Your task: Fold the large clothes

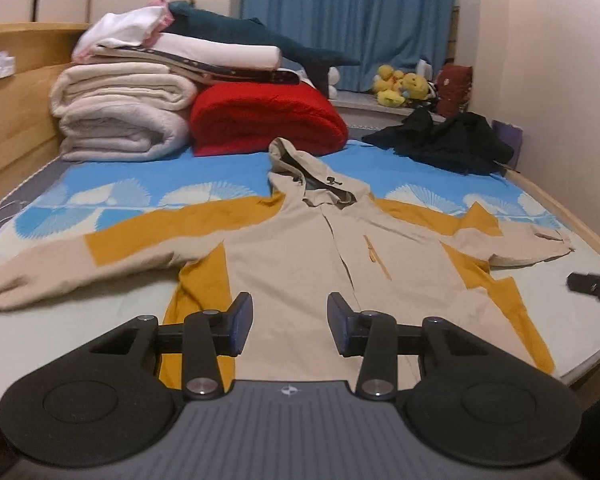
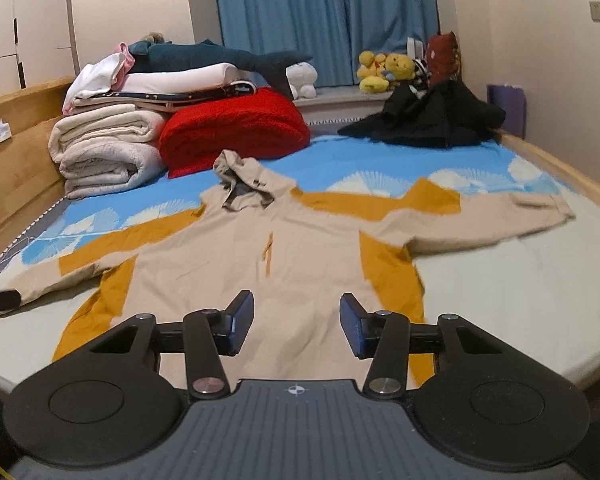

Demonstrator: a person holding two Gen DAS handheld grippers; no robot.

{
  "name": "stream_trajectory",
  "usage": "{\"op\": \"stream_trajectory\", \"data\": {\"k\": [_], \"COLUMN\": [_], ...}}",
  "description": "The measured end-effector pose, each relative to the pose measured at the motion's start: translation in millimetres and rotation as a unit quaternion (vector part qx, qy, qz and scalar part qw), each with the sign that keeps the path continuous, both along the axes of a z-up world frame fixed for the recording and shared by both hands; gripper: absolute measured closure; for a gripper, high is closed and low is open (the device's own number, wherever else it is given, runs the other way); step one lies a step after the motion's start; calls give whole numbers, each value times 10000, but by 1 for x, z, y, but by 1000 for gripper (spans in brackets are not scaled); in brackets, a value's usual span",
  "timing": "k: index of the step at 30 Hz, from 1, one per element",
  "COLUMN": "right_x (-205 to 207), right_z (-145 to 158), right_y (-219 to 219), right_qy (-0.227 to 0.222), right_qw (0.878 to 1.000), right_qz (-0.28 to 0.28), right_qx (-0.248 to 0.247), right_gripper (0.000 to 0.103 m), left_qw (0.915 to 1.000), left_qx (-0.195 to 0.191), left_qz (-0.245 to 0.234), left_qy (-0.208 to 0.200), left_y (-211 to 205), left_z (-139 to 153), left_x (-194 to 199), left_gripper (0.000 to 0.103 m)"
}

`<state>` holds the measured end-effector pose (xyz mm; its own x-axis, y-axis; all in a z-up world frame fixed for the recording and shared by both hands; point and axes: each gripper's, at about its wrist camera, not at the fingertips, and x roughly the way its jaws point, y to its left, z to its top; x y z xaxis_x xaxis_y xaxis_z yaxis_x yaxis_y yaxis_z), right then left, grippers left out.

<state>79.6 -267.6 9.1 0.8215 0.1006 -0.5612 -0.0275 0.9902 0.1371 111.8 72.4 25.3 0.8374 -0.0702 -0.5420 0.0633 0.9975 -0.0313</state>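
Blankets [image 1: 120,116], folded cream ones under a stack of white bedding, fill the upper left of both views, with a red blanket [image 1: 266,118] just beside them and a dark plush shark [image 2: 216,58] on top. A black garment [image 1: 444,142] lies crumpled at the upper right, yellow plush toys [image 2: 384,70] behind it against the blue curtain [image 1: 348,20]. The jacket [image 1: 300,256], beige with mustard panels, lies spread flat across the middle of the bed [image 2: 500,276], hood away, sleeves out to both sides. Left gripper [image 1: 290,322] and right gripper [image 2: 297,326] both hang released above its lower part, nothing between the pads. The hem is hidden behind the gripper bodies; a dark object at the right edge of the left view is cut off.
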Motion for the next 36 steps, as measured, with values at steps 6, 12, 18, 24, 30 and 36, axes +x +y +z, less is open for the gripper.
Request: {"op": "stream_trajectory", "data": {"k": [6,12,18,24,30,36], "right_x": [89,184,252,303,345,368], "right_z": [-22,-89,-141,-180,-200,-198], "right_y": [-42,-99,-127,-126,-135,-144], "right_qy": [497,1674,2080,2291,2098,1921], "right_qw": [9984,9832,9706,9666,9677,9654], "right_qz": [94,-642,-949,-836,-1217,-1485], "right_qx": [-258,352,747,792,690,952], "right_gripper": [53,51,43,43,48,101], "left_qw": [9960,9869,9695,9590,9640,9714], "left_qx": [-60,-273,-1022,-1378,-1349,-1039], "left_qz": [85,543,921,1091,1155,1188], "left_qy": [893,1494,2030,2224,1978,1774], "left_y": [55,108,146,167,172,164], "left_z": [-46,-96,-131,-160,-173,-176], "left_x": [103,187,241,283,320,364], "left_gripper": [57,55,33,32,43,87]}}
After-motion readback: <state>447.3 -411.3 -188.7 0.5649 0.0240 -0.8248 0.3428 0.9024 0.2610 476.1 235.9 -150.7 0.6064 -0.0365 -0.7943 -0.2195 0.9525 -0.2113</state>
